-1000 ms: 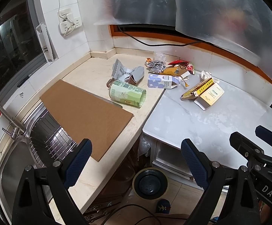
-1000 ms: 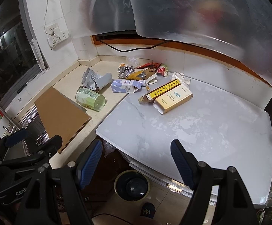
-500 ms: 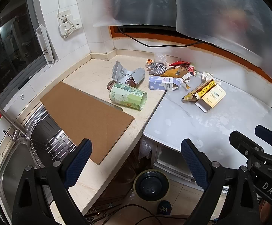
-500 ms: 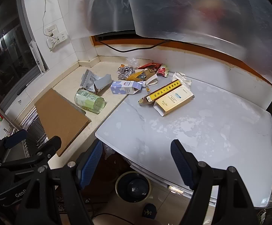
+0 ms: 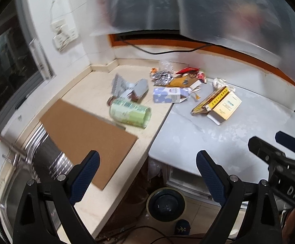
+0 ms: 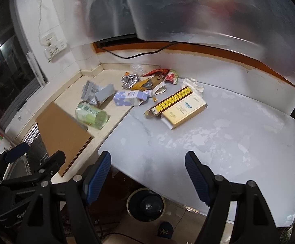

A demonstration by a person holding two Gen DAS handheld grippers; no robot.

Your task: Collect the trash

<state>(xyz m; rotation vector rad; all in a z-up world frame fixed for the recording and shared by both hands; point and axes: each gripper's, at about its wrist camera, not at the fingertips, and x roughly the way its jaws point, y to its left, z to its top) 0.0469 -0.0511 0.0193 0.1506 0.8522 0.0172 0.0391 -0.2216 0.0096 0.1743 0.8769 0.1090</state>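
Observation:
Trash lies in the counter corner: a green cylinder [image 5: 130, 112] on its side, a blue-and-white carton [image 5: 170, 95], grey torn cardboard [image 5: 130, 88], crumpled foil [image 5: 162, 77], red wrappers [image 5: 189, 71] and a yellow box [image 5: 218, 103]. In the right wrist view the same cylinder [image 6: 91, 115], carton [image 6: 130, 98] and yellow box [image 6: 180, 107] show. My left gripper [image 5: 147, 173] is open and empty, well short of the trash. My right gripper [image 6: 147, 173] is open and empty over the white slab's near edge. A dark trash bin [image 5: 166, 204] stands on the floor below.
A brown cardboard sheet [image 5: 82, 130] lies over part of the metal sink [image 5: 25, 174] at left. A white slab [image 6: 218, 142] forms the right worktop. A black cable [image 5: 167, 50] runs along the back wall. Plastic sheeting [image 6: 188, 10] hangs overhead. The bin also shows in the right wrist view [image 6: 146, 204].
Both grippers have moved forward and slightly up toward the counter; the trash looks nearer. Both stay open and empty. Nothing on the counter has moved.

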